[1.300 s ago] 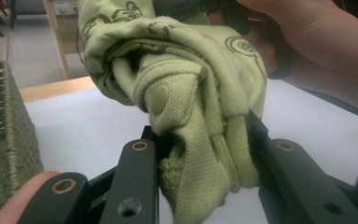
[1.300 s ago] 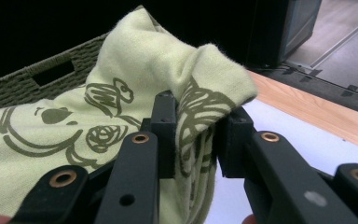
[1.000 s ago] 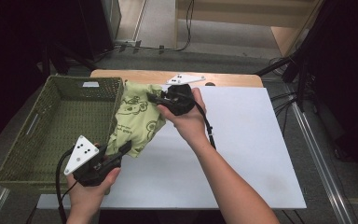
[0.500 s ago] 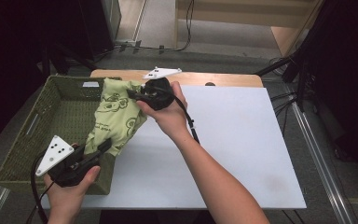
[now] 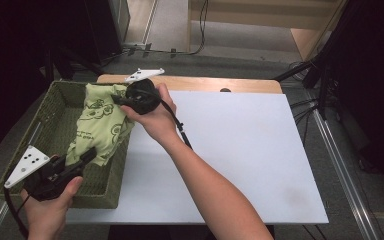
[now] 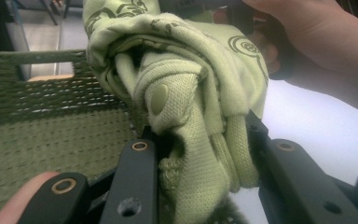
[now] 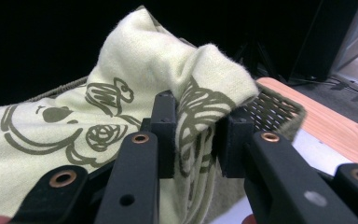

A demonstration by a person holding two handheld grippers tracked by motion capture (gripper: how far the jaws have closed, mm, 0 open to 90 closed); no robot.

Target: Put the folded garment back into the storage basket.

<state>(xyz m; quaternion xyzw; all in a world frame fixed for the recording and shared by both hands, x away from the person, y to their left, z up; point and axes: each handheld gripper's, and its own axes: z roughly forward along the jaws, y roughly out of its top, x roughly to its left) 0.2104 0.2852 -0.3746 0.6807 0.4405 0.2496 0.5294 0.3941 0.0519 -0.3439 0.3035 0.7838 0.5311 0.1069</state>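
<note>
Fingers of both grippers, left (image 5: 87, 156) and right (image 5: 120, 100), clamp the green cloth (image 5: 100, 127) over the basket (image 5: 45, 112).

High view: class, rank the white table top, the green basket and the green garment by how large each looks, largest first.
1. white table top
2. green basket
3. green garment; folded and bunched, so it likely looks smaller than when spread out.

Pale green cloth (image 5: 100, 127), dark swirl print
</note>
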